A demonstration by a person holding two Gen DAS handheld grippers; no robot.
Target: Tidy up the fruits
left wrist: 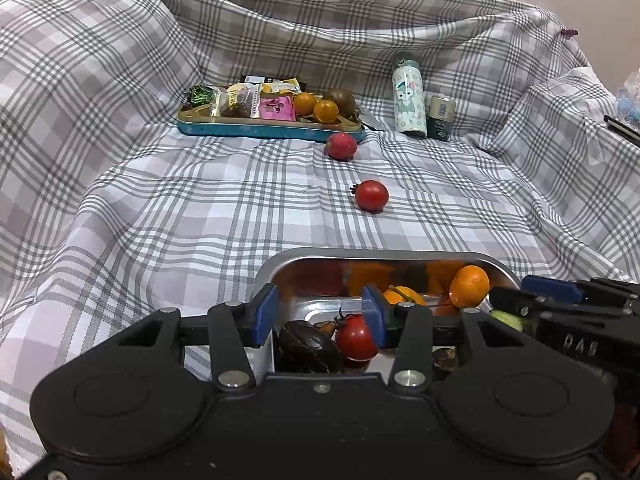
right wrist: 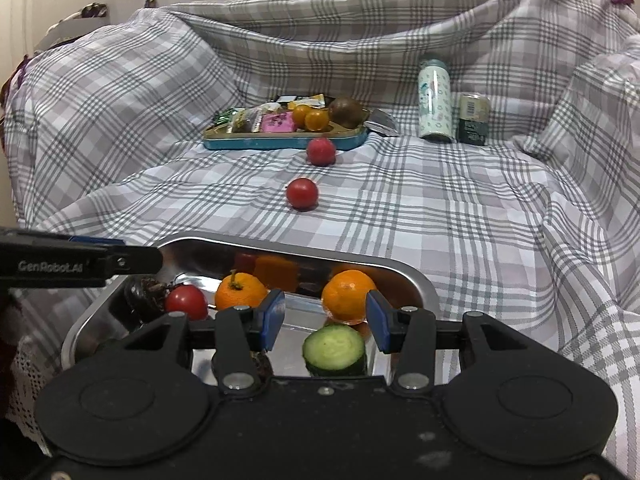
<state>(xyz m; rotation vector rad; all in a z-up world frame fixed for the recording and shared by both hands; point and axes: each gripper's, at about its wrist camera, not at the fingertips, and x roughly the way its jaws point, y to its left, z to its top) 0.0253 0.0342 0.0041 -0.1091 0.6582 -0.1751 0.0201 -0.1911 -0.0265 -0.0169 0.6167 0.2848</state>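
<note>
I hold both tongs, left (left wrist: 320, 314) and right (right wrist: 326, 322), spread and empty over the steel tray (right wrist: 416, 280), where sorted fruit collects; two red tomatoes (right wrist: 302, 194) lie on the checked cloth (right wrist: 440, 208), likely next to gather

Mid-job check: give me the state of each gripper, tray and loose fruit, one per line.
left hand-held gripper: open, empty, over metal tray
right hand-held gripper: open, empty
metal tray: holds oranges, tomato, cucumber
blue tray: holds snacks, some fruit
near tomato: loose on cloth
far red fruit: loose beside blue tray
</note>
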